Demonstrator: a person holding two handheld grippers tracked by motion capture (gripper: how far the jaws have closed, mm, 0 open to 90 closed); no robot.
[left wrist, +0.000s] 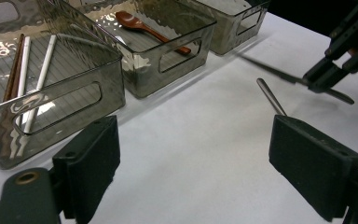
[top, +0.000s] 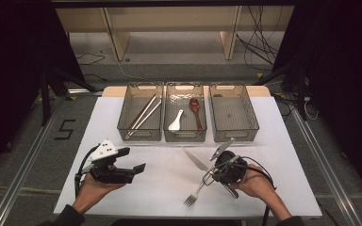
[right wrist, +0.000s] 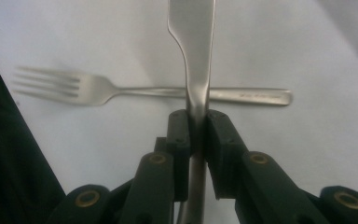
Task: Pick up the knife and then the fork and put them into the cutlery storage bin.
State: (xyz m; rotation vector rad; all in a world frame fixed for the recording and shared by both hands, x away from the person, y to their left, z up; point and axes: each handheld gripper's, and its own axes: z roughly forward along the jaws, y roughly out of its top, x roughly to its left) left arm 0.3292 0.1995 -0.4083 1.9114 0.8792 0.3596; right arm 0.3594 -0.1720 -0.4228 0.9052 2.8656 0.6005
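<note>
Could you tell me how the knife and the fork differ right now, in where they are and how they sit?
The knife is clamped at its neck between the jaws of the right gripper, off the table; the fork lies flat on the white tabletop, untouched. The knife ends in a broad, smooth blade, the fork in four tines. In the right gripper view, the knife runs along the jaws and the fork lies crosswise beneath it. Both are plain silver metal.

1. The left gripper [top: 134, 160] rests low in the person's left hand [top: 94, 184], jaws spread wide with nothing between them.
2. The right gripper [right wrist: 197, 122] is clamped on a knife [right wrist: 193, 42], blade jutting out ahead of its jaws.
</note>
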